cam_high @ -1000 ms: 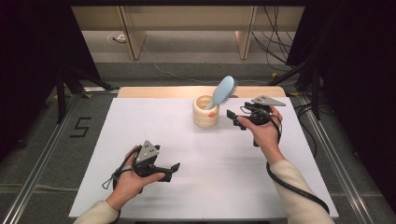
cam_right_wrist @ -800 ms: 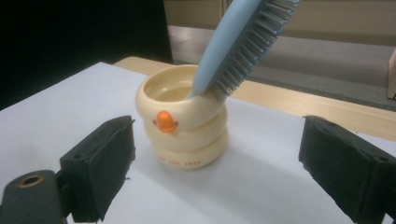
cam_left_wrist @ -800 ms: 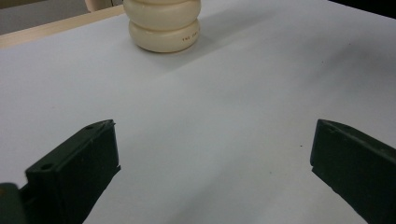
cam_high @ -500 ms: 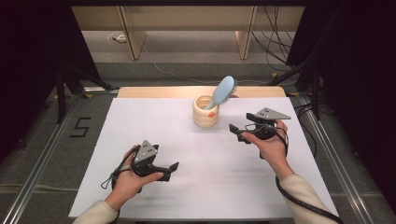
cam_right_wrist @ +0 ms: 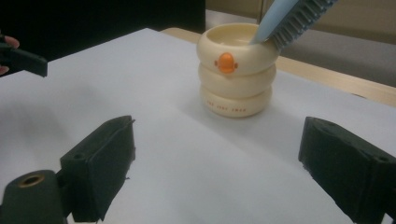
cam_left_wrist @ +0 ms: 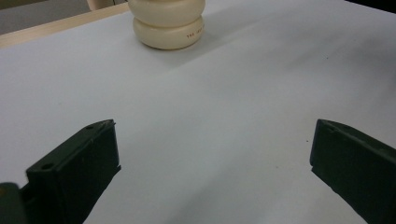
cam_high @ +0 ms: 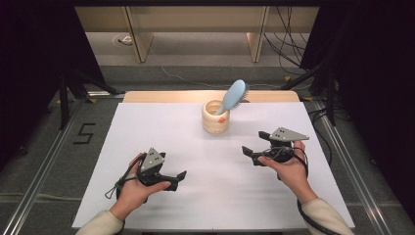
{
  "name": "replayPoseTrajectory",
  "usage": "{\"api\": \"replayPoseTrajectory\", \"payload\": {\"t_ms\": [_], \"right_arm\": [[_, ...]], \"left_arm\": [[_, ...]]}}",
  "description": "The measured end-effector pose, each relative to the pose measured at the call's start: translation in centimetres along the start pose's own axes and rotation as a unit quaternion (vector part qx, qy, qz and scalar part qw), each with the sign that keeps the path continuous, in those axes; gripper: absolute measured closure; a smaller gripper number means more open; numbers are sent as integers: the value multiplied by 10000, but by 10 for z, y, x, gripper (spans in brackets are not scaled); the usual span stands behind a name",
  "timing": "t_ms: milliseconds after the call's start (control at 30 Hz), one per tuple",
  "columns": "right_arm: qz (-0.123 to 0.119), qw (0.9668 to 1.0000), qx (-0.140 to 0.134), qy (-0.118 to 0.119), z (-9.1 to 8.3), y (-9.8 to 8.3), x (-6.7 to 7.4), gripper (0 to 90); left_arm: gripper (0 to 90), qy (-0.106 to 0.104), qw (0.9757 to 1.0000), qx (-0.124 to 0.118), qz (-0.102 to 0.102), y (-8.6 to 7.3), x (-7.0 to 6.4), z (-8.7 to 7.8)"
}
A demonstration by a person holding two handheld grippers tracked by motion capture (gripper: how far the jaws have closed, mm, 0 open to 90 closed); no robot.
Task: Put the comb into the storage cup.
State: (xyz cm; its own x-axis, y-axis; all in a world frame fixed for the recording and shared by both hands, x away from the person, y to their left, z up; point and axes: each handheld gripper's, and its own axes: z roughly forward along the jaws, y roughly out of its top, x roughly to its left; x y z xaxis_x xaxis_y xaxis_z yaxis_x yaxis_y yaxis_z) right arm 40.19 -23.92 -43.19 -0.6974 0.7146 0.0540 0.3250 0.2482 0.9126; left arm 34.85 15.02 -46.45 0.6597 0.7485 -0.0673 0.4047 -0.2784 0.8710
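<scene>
Your blue hairbrush (cam_high: 234,95) is standing in the cream cup (cam_high: 215,117), with its handle down inside and its bristly head poking up and leaning over the rim toward the far right. The cup stands upright near the far edge of the white desk (cam_high: 147,132), about in the middle. From the way things lie, the big part of the job looks done: the brush is in the cup and nothing is holding it. What looks left for you is small, mostly bringing your hands to rest.

Your right tool (cam_high: 254,155) is empty. Its jaws stand wide apart with only bare desk between them. It sits on the near right side of the cup, a fair way off and not touching it. In the right gripper view, the cup (cam_right_wrist: 236,74) with its little orange spot is ahead of the tool and between the two jaws, and the brush (cam_right_wrist: 292,18) leans out of the cup's top to the right.

Your left tool (cam_high: 177,178) is empty too, and its jaws are wide open. It lies low on the near left part of the desk, well apart from the cup. In the left gripper view, the cup's bottom (cam_left_wrist: 168,25) sits far ahead, with lots of plain white desk in between.

Neither tool touches the cup or the brush.
</scene>
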Motion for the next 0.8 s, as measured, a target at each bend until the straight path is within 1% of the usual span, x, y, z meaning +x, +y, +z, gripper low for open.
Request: {"api": "replayPoseTrajectory", "payload": {"t_ms": [100, 433, 600, 800], "right_arm": [[-42, 9999, 116, -11, -4, -6, 2, 116], [15, 9998, 195, -25, -20, -24, 3, 131], [-40, 9998, 216, -26, -26, -31, 3, 132], [52, 9996, 268, -16, -32, -39, 4, 133]], "left_arm": [[7, -6, 10000, -1, 13, 0, 0, 0], [7, -29, 10000, 32, 26, -2, -1, 1], [7, -24, 10000, 43, 18, -2, -1, 2], [7, -26, 10000, 49, 18, -3, 0, 2]]}}
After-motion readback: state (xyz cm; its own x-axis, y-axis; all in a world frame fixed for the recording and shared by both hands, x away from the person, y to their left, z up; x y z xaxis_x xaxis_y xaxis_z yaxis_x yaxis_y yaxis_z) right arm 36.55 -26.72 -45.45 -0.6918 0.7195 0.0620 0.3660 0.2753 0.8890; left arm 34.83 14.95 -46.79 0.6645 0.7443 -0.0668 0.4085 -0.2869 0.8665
